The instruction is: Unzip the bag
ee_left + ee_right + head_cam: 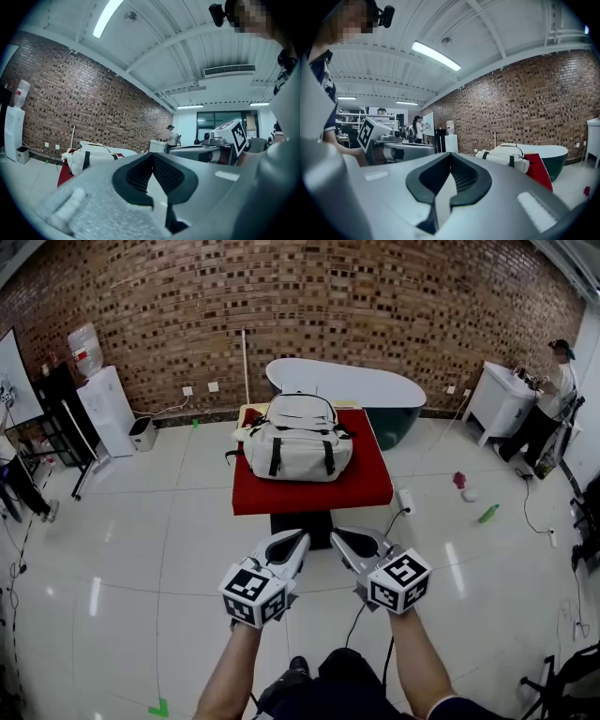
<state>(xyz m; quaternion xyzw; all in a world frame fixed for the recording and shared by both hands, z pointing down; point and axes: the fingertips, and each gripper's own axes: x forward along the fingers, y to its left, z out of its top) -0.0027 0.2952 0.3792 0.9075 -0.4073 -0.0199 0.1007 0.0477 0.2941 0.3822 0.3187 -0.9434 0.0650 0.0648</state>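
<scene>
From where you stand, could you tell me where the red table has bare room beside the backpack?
Bare red table shows along the near edge, in front of the backpack, and in a narrower strip between it and the right edge. The left and back sides are crowded.

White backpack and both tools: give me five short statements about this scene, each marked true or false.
1. The white backpack with black straps lies on the red-topped table. True.
2. The left tool and right tool both have their jaws together. True.
3. The left tool grips the backpack's zipper. False: it holds nothing, well short of the table.
4. The white bathtub stands in front of the table. False: the bathtub stands behind it.
5. A green bottle sits on the table. False: the green bottle lies on the floor, right of it.
</scene>
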